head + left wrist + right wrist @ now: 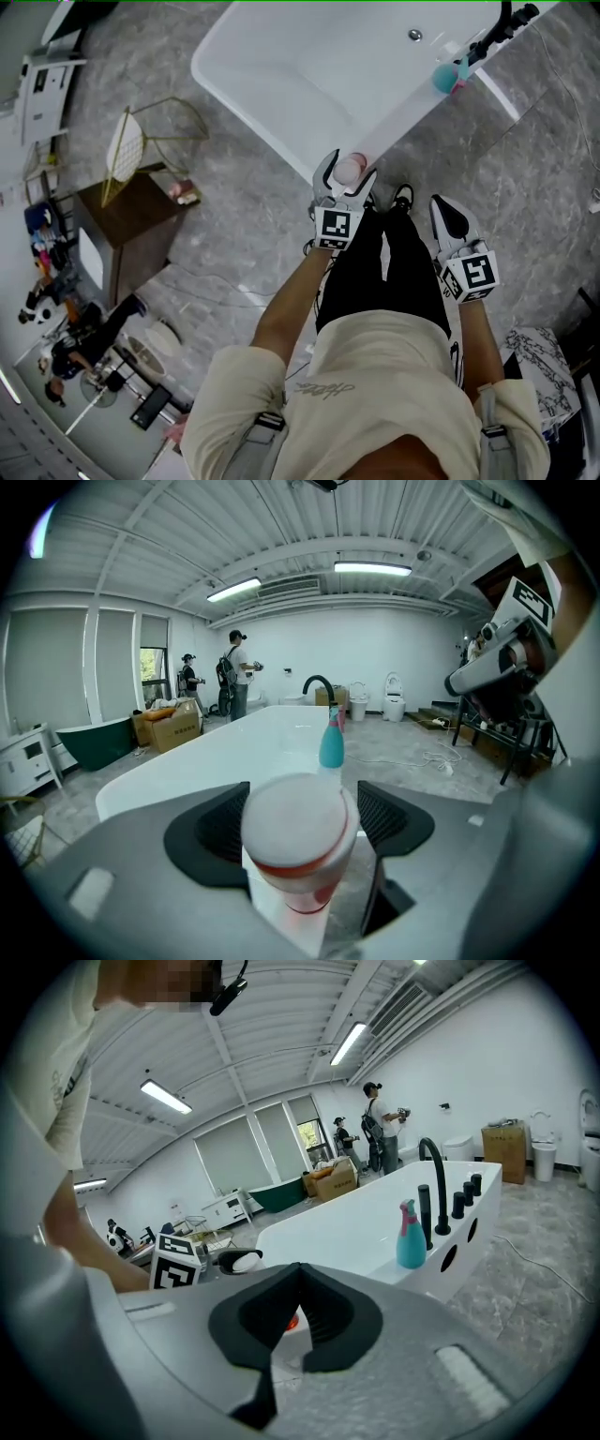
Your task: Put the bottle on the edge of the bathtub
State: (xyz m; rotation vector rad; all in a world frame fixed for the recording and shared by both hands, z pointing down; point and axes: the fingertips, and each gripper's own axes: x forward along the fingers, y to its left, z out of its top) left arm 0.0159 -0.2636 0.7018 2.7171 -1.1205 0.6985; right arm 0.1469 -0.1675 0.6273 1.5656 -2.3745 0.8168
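Bottle (298, 846), pale cap and red band, is the closest thing in the left gripper view. It sits dead centre between the two black pads.

- Position: on the bathtub (403, 117) rim, at the end of the long ledge farthest from the black faucet (497, 33). Base appears to rest on the white ledge; the contact itself is partly hidden by the gripper body.
- Axis: upright. The head view looks almost straight down onto the cap.
- Left gripper (347, 173): jaws spread wide, one on each side of the bottle. A sliver of gap shows at the faucet-side pad. The other pad overlaps the cap in view, but no squeeze is evident. Reads as let go, not gripping.
- Right gripper (441, 204): jaws closed tip to tip with nothing between them. It hangs over the floor just outside the bathtub wall, apart from the bottle and clearly the farther of the two.
- Teal spray bottle (443, 77) stands on the same ledge near the faucet, well apart from the task bottle.

Judgement: placement looks done. The bottle lies straight ahead along the left jaws' line, so the retreat should run straight back away from the bathtub. Any sideways drift risks a pad clipping the cap and toppling the bottle off the rim.
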